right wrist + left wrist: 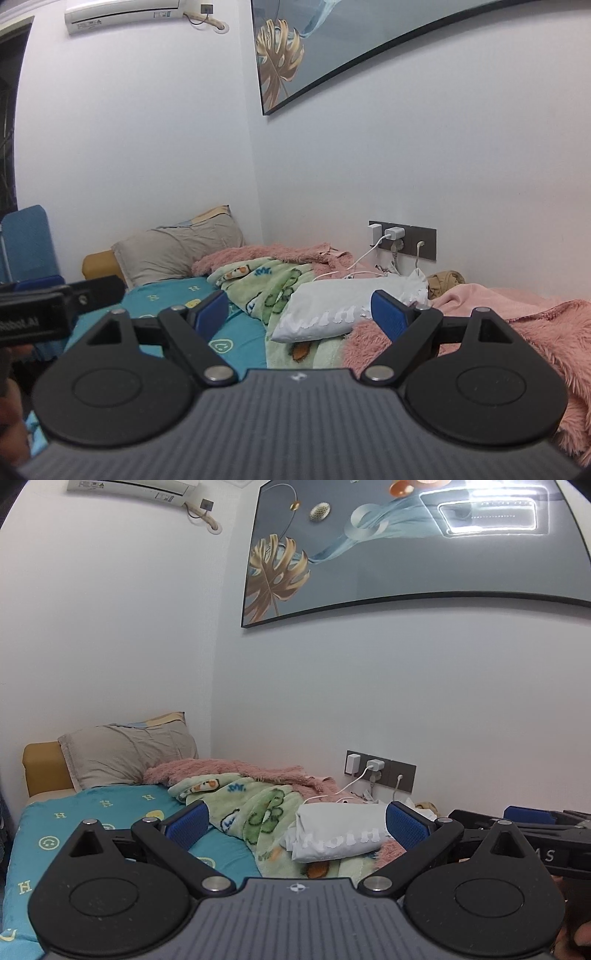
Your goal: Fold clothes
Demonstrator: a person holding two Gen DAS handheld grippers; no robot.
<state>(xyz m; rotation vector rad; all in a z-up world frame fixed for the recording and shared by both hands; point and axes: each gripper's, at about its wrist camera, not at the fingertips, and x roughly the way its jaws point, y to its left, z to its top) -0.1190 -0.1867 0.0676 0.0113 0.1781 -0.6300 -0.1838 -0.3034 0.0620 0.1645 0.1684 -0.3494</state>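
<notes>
A folded white garment (338, 834) (340, 308) with white lettering lies on the green cartoon blanket (258, 812) (273, 291), beside a pink fuzzy blanket (498, 325). My left gripper (295, 825) is open above the bed, short of the garment, with nothing between its blue pads. My right gripper (301, 314) is also open and empty, held just before the garment. At the right edge of the left wrist view the right gripper (528, 819) shows beside me. The left gripper (55, 299) appears at the left of the right wrist view.
The bed has a teal sheet (92, 812) (236, 332) and a grey pillow (125, 757) (177, 251) at the head. White charger cables (354, 781) (369, 258) run from a wall socket (384, 770) (406, 238) onto the bedding. A blue folding chair (26, 243) stands at far left.
</notes>
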